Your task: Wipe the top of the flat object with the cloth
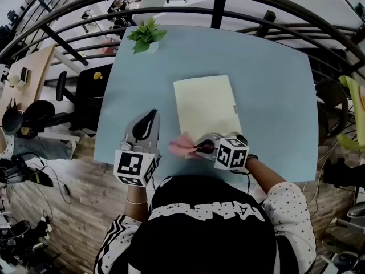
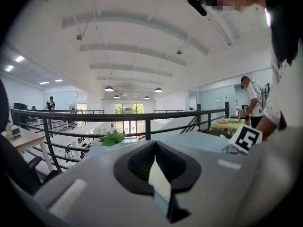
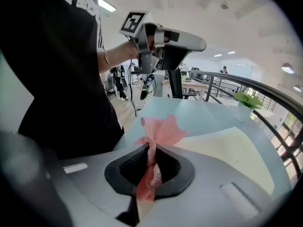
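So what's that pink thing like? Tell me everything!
The pink cloth looks thin and soft, with a fine mesh weave. It is bunched up and pinched between the shut jaws of the right gripper, and its loose end fans out past them like a ruffle. It sits at the near left corner of the pale yellow flat object on the blue table.

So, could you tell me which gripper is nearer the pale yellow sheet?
Right. The right gripper, gripping the pink cloth, is at the near edge of the sheet; the left gripper is off to its left.
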A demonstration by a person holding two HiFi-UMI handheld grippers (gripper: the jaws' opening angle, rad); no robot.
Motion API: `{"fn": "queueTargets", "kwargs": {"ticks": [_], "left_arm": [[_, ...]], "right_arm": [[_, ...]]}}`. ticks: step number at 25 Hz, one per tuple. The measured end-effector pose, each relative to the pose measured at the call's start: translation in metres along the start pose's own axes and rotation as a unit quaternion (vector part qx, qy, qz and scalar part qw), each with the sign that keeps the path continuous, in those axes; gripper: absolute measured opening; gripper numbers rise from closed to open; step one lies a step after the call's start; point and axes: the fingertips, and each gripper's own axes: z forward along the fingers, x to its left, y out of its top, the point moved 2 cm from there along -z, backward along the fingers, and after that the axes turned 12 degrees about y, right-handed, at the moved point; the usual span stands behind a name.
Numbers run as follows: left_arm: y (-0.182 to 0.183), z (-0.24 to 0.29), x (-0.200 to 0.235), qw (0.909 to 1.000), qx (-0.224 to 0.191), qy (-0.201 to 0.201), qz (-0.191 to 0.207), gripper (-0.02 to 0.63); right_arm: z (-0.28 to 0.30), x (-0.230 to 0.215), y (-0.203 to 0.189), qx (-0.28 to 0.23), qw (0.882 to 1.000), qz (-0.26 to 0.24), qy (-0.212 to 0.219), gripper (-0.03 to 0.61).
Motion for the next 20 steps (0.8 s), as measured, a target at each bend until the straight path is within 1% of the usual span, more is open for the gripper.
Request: {"fn": "queueTargets", "kwargs": {"ticks": [2,4,6,8,10,12,14,15,17,20], "left_arm": [[0.000,-0.004,0.001,0.9999,-0.001,0.010,-0.001,0.000],[0.001,-0.008,0.002,0.9998,-0.005,0.021,-0.002,0.000],[0.002,-0.011,0.002,0.9996,-0.008,0.029,-0.001,0.000],[0.005,-0.013,0.003,0.9993,-0.014,0.036,-0.001,0.000],[0.006,-0.015,0.003,0.9990,-0.014,0.043,-0.002,0.000],[0.004,-0.016,0.004,0.9988,-0.009,0.049,0.000,0.000],[0.006,-0.015,0.006,0.9984,-0.012,0.056,0.001,0.000],[0.006,-0.015,0.007,0.9982,-0.012,0.058,0.002,0.000],[0.007,-0.014,0.008,0.9979,-0.015,0.063,0.001,0.000],[0.009,-0.013,0.011,0.9974,-0.016,0.070,0.000,0.000]], "right_arm": [[-0.019,-0.009,0.002,-0.013,1.000,-0.002,-0.017,0.020],[-0.043,-0.023,0.006,-0.034,0.998,-0.001,-0.044,0.020],[-0.068,-0.041,0.009,-0.045,0.996,-0.003,-0.080,0.020],[-0.092,-0.063,0.009,-0.046,0.991,-0.007,-0.125,0.020],[-0.113,-0.088,0.007,-0.046,0.984,-0.002,-0.173,0.020],[-0.128,-0.116,0.003,-0.044,0.974,0.008,-0.222,0.021],[-0.137,-0.144,-0.002,-0.032,0.962,0.012,-0.269,0.021],[-0.138,-0.157,-0.006,-0.020,0.958,0.014,-0.286,0.021],[-0.134,-0.177,-0.013,0.000,0.954,0.018,-0.299,0.021],[-0.119,-0.199,-0.019,0.004,0.958,0.029,-0.286,0.021]]}}
